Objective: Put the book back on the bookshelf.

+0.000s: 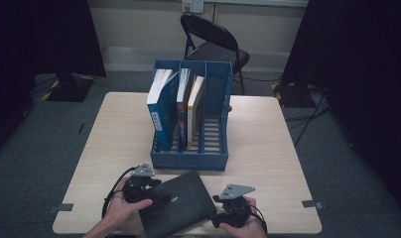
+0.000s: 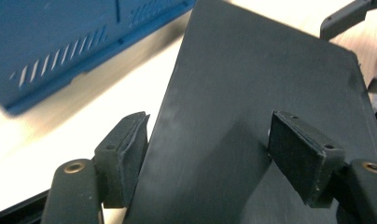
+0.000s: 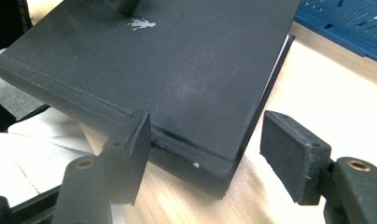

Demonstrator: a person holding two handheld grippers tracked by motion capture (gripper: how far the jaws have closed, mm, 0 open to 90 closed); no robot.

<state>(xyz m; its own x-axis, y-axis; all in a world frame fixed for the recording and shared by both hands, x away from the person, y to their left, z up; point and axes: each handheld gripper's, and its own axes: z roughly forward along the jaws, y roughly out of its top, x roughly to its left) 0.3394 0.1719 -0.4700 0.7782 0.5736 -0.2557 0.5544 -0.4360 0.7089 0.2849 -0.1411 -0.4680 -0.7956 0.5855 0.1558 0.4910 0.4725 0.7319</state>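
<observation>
The black book (image 1: 176, 208) is straddled at opposite corners by the left gripper (image 1: 161, 194) and right gripper (image 1: 219, 212), jaws apart, unclamped; it lies on a wooden table (image 1: 268, 144); a grey carpet (image 1: 34, 134) is seen around.

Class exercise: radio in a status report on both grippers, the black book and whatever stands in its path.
Left gripper open over black book. Right gripper open around its spine corner. Book flat on table. Blue file rack just ahead, right slot free.
</observation>
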